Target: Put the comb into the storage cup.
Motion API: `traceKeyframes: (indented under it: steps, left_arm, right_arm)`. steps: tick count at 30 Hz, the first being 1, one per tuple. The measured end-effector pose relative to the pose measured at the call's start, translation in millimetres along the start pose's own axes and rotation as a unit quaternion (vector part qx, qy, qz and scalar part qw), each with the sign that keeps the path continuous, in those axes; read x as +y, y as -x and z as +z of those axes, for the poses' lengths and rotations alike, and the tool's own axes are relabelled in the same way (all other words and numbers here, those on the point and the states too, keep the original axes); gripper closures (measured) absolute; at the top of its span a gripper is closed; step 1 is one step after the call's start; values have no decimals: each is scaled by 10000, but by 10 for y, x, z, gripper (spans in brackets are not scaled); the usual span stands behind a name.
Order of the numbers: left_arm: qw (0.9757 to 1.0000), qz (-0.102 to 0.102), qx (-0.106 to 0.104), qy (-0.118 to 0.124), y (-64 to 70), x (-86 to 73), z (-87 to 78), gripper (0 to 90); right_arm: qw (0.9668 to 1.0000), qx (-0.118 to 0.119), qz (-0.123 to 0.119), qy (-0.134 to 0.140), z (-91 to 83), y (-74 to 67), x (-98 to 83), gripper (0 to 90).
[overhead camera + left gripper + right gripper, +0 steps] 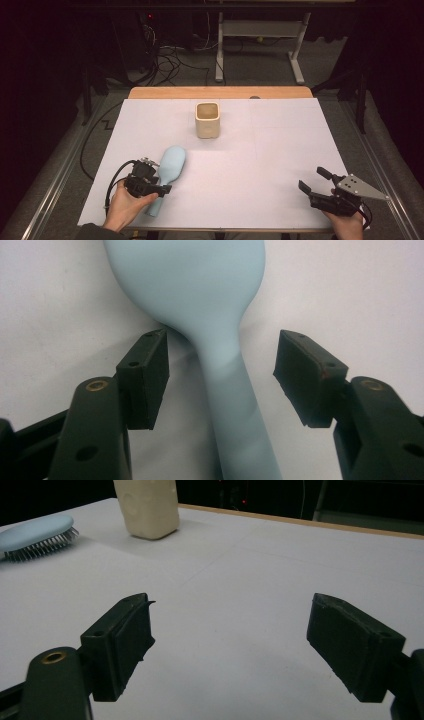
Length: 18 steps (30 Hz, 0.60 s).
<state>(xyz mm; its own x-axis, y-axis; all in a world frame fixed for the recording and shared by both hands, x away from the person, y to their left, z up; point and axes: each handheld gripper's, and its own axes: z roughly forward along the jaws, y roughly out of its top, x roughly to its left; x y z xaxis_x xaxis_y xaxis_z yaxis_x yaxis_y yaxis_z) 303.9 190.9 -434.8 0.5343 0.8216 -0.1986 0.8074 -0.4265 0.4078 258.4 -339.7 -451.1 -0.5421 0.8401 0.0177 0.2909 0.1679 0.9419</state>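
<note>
Straddling the light, rigid, slippery hairbrush (200,285) handle with left gripper (220,375) released; gripping the narrow neck looking safest.

I am seeing the hairbrush (169,172) lying on the near left of the table (270,165), bristles down, its handle pointing toward me; the cup (207,120) is standing upright behind it, near the far edge; my left gripper (150,184) is straddling the handle without touching; my right gripper (316,186) is sitting well apart at the near right.
</note>
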Motion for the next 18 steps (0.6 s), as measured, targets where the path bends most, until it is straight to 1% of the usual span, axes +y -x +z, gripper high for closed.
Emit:
traceKeyframes:
  steps: [4, 9, 18]
  left_arm:
    - [9999, 17, 119, -90, 20, 24, 54, 396]
    - [9996, 18, 156, -223, 35, 49, 107, 396]
    - [9991, 41, 311, -280, 51, 60, 152, 403]
  right_arm:
    - [10000, 1, 0, 0, 0, 0, 0, 193]
    - [10000, -3, 4, -1, 0, 1, 0, 193]
    - [10000, -4, 11, 23, 1, 6, -1, 193]
